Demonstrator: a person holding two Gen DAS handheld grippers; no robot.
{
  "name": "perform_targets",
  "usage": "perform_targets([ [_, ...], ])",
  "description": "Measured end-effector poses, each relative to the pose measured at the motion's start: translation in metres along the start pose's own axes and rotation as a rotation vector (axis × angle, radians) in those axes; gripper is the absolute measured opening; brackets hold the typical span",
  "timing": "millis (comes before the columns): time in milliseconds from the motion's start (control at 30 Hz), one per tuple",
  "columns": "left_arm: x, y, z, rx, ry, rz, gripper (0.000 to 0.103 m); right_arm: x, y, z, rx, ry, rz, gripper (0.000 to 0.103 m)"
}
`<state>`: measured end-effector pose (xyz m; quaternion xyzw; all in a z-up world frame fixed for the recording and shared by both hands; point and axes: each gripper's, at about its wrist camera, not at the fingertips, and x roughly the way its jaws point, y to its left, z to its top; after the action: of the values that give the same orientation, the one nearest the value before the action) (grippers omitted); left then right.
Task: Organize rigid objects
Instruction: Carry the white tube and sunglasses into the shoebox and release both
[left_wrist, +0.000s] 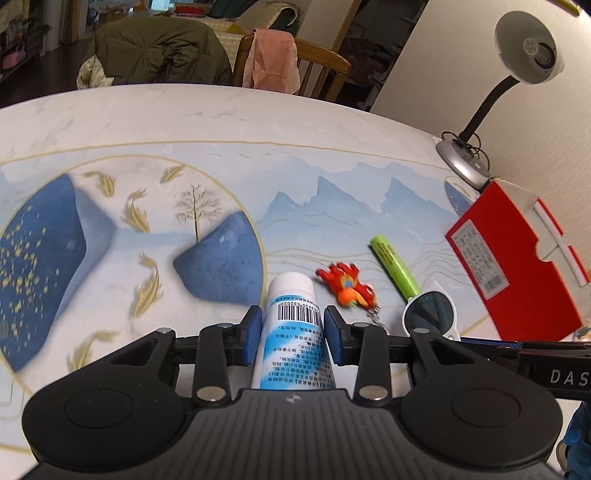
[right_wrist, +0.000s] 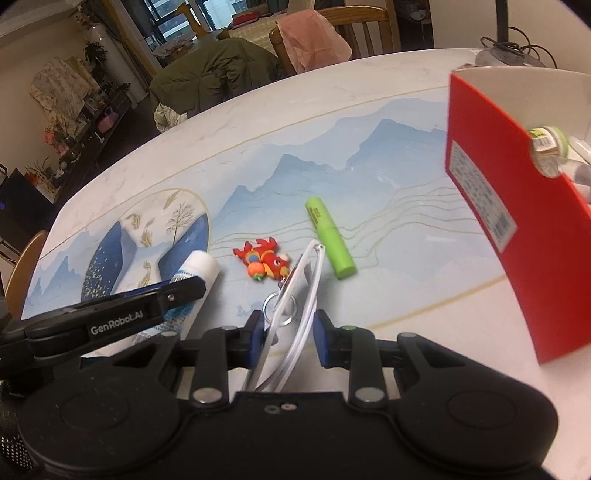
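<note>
Counted on the painted blue-and-white table (left_wrist: 229, 122): one white plastic tube with blue swirls and a barcode (left_wrist: 293, 332), one red and orange toy keychain (left_wrist: 347, 284), one lime green cylindrical marker (left_wrist: 393, 267), one pair of white-framed sunglasses (left_wrist: 432, 308), one red cardboard box (left_wrist: 517, 266), one grey gooseneck desk lamp (left_wrist: 528, 48).

My left gripper (left_wrist: 293, 332) has its blue pads pressed against both sides of the tube, which lies flat on the table pointing away from me. My right gripper (right_wrist: 288, 339) stands part open around the sunglasses' white arms; the left pad seems to touch one arm, the right pad stands clear.

Readable: "GenRobot.AI" on the left gripper's side, "DAS" cut off at the frame edge. The tube's small print and the box's white label are illegible.

Inside the box (right_wrist: 491, 206), a green-capped bottle (right_wrist: 546, 144) shows partly; other contents are cut off.
</note>
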<state>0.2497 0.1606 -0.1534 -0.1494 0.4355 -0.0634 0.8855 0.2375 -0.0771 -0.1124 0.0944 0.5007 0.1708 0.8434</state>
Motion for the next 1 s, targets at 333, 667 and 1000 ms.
perform_targets([
  [333,-0.029,-0.020,-0.009,0.017,-0.004,-0.050,0.013,-0.042,-0.009,-0.009,0.028,-0.050,0.046,0.027],
  [667,-0.035,-0.037,-0.035,0.075,0.048,-0.066,0.016,-0.069,-0.028,-0.021,0.057,-0.087,0.064,0.027],
  [1000,0.002,-0.075,-0.055,0.125,0.113,-0.061,0.075,-0.090,-0.046,-0.030,0.068,-0.126,0.062,0.027],
])
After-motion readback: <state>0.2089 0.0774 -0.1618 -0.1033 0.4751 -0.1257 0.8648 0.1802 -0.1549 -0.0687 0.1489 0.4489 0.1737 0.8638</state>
